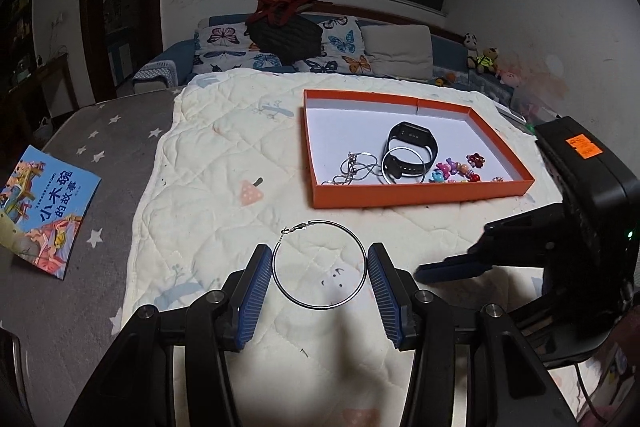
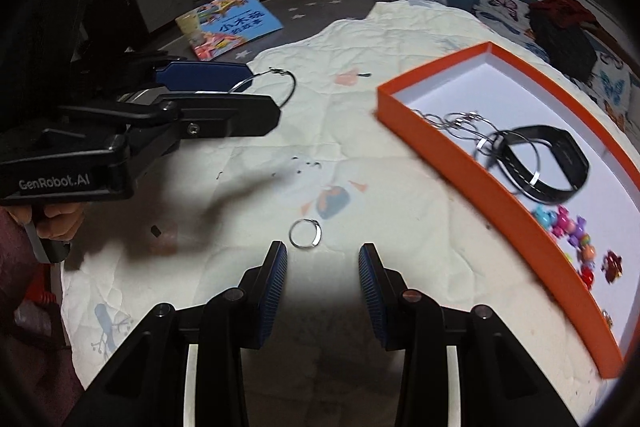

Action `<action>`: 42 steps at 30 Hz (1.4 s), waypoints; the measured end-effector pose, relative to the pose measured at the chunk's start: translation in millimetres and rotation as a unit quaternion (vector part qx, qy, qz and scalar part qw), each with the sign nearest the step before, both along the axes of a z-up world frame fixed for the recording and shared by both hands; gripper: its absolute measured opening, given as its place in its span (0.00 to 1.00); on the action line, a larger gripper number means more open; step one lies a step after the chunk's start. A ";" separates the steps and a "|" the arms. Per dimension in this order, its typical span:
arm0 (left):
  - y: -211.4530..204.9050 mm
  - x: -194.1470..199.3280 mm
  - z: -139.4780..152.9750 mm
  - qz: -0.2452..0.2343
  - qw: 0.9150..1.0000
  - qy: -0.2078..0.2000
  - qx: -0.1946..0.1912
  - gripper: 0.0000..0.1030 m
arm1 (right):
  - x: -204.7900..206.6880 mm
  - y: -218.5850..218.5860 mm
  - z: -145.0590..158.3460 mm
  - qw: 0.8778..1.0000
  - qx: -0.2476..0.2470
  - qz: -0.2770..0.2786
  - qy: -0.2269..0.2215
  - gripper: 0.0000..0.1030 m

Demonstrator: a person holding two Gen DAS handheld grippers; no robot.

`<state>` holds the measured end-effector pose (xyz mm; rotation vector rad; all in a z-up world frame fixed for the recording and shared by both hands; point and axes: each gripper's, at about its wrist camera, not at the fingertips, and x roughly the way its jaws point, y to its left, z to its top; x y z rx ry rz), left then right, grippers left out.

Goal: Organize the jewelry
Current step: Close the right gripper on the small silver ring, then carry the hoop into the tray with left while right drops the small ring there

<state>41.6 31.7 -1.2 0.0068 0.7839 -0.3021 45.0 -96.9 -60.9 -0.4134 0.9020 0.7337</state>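
Quick one on where we are with the jewelry. Our left gripper (image 1: 319, 246) has the big hoop (image 1: 336, 223) clamped across its width, one blue pad on each side. From the right wrist view it looks lifted off the quilt (image 1: 224, 163) on the bed, sticking out past the jaw tips. That one's sorted; the orange tray (image 1: 420, 193) with the watch (image 1: 412, 137), chain and beads sits ahead and to the right of it.

The bit that matters is the small ring (image 2: 318, 237). It lies flat on the quilt just in front of our right gripper (image 2: 322, 244), a touch left of the centre line, nearer the left jaw than the right. The right jaws are about half open with nothing between them, and that gap is plenty wider than the ring.

So we reckon the right hand is the one for it, since it's much nearer and the left is busy. It needs a small nudge left and forward, then down, so the ring ends up between the pads. It's thin and lying flat, so it could easily skid or slip under a pad.
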 end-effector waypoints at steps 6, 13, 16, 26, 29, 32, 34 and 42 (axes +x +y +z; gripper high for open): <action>1.0 -0.5 -4.4 0.002 1.000 0.003 -0.003 0.50 | 2.6 6.2 -0.2 1.000 -0.006 0.006 -0.007 0.27; 3.1 -2.2 -5.5 0.007 1.000 0.005 -0.004 0.50 | -4.1 12.3 -1.6 0.999 -0.025 0.016 -0.029 0.20; 2.2 -2.8 -5.7 0.007 1.000 0.006 -0.004 0.50 | -8.4 11.8 -1.1 0.999 -0.028 0.016 -0.036 0.20; -20.1 8.7 5.4 -0.020 1.000 0.002 -0.009 0.50 | -2.8 -28.5 26.6 0.998 0.007 -0.037 -0.056 0.20; -37.3 18.8 10.2 -0.035 0.999 -0.002 -0.006 0.50 | 3.6 -49.5 38.3 0.995 0.017 -0.068 -0.068 0.20; -56.7 33.5 14.2 -0.052 0.999 0.000 -0.010 0.50 | 11.3 -72.9 49.8 0.991 0.026 -0.104 -0.082 0.20; -67.3 42.7 15.3 -0.060 0.998 0.001 -0.010 0.51 | 17.3 -90.7 57.1 0.987 0.032 -0.132 -0.091 0.19; -102.8 89.4 8.8 -0.072 0.997 0.004 0.008 0.51 | 43.6 -128.6 61.7 0.972 0.034 -0.211 -0.103 0.20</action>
